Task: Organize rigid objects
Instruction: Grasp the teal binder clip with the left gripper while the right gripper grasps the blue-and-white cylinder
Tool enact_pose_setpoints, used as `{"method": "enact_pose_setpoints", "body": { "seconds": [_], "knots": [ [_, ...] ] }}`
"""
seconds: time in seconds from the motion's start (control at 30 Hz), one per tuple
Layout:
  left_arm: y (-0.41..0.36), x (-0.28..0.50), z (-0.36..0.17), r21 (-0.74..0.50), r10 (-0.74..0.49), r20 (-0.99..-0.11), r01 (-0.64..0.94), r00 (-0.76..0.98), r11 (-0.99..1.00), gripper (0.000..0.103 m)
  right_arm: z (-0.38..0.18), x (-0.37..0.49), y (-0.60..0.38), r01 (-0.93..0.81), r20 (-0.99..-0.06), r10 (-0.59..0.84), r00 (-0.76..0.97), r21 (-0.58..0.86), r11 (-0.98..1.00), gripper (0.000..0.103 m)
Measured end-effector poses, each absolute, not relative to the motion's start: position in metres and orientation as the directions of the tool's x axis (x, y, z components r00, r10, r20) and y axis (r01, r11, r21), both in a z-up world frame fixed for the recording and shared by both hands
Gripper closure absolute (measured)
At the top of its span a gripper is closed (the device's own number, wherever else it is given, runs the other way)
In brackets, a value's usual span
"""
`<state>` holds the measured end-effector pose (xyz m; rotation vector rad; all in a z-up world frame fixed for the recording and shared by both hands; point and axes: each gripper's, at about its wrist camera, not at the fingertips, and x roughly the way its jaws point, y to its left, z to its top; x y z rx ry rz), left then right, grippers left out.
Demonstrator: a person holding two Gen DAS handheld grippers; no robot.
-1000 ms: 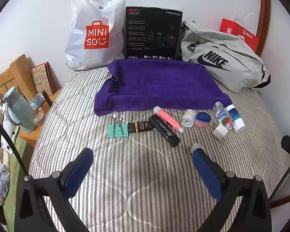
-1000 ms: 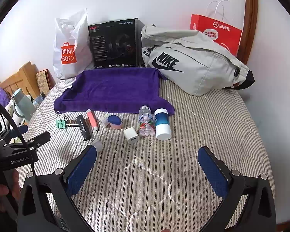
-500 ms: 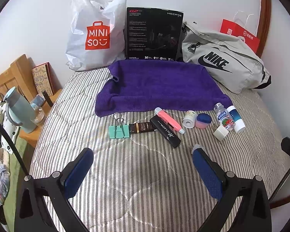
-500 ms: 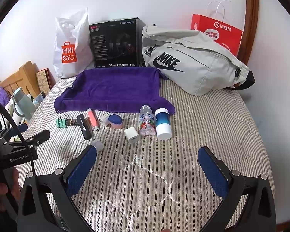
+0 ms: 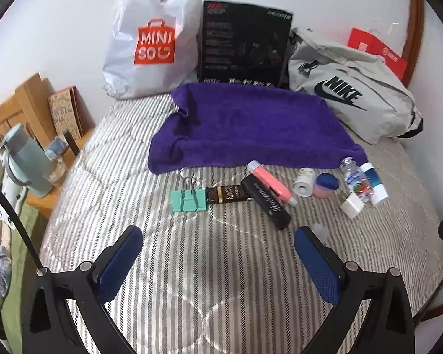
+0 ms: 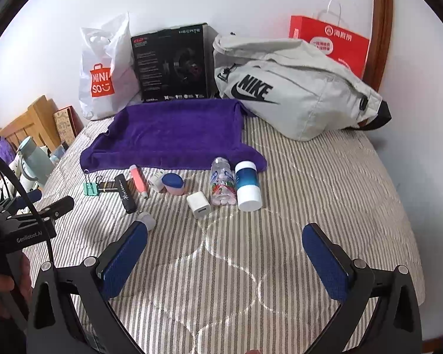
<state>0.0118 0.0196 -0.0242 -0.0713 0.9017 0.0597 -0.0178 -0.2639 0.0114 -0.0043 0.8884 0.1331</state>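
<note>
A row of small items lies on the striped bed in front of a purple towel: a mint binder clip, a brown bar, a black case, a pink tube, a white roll, a blue-lidded pink jar, a white charger, a clear bottle and a blue-white container. A small cap lies nearer. My left gripper and right gripper hover open and empty, short of the row.
Against the wall stand a white Miniso bag, a black box, a grey Nike bag and a red paper bag. A wooden bedside stand with a pale blue bottle sits left. A hand holds the left gripper's handle.
The left gripper's view has edged slightly closer to the row of items. The right gripper's view is almost unchanged. Both stay open.
</note>
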Motion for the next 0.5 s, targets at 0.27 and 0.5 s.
{"method": "enact_pose_setpoints", "body": {
  "seconds": [0.27,0.5],
  "knots": [
    [0.043,0.043,-0.062,-0.027,0.058,-0.822,-0.140,0.567,0.990,0.000,-0.015,-0.005,-0.264,-0.134,-0.810,0.110,0.576,0.039,0.990,0.000],
    [0.062,0.070,-0.089,0.005,0.101,-0.847,-0.182,0.523,0.983,0.001,-0.036,0.007,-0.266,-0.140,-0.843,0.100,0.528,0.030,0.990,0.000]
  ]
}}
